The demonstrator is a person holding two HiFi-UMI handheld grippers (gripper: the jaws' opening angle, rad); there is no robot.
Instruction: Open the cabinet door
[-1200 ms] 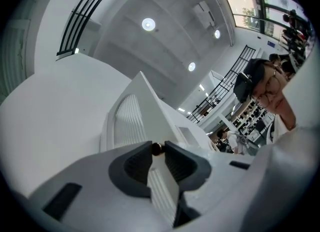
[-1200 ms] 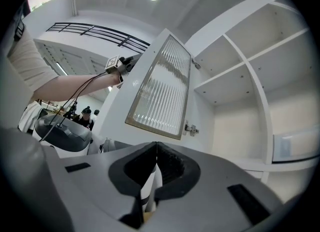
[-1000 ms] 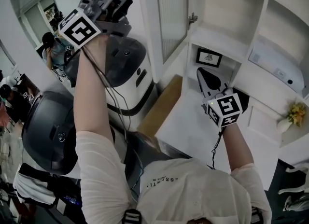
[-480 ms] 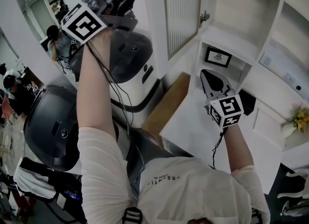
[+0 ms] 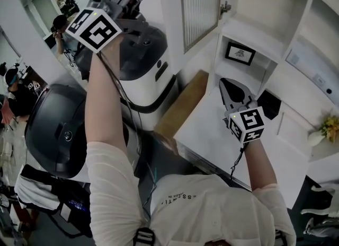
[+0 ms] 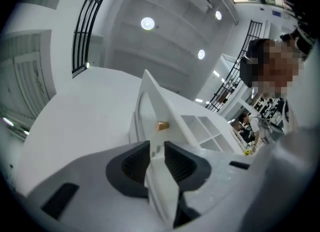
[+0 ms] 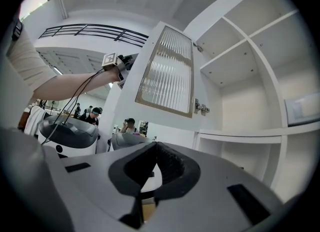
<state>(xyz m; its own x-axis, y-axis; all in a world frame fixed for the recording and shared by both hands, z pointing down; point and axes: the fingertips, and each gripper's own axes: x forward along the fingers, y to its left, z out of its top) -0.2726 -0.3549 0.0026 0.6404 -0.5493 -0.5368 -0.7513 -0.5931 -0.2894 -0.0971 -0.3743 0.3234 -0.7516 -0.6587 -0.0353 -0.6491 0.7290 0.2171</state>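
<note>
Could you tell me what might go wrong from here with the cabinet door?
The left gripper pinches only the thin free edge of the cabinet door, so it could slip off if pulled at an angle. The door opens toward the white and grey machine beside the cabinet; going further may knock it. The right gripper, shut and empty, offers no backup.

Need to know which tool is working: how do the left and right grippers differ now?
The left gripper is clamped on the cabinet door's edge; the right gripper is shut on nothing. The left is raised and tilted upward; the right sits lower, roughly level. Both carry marker cubes.
</note>
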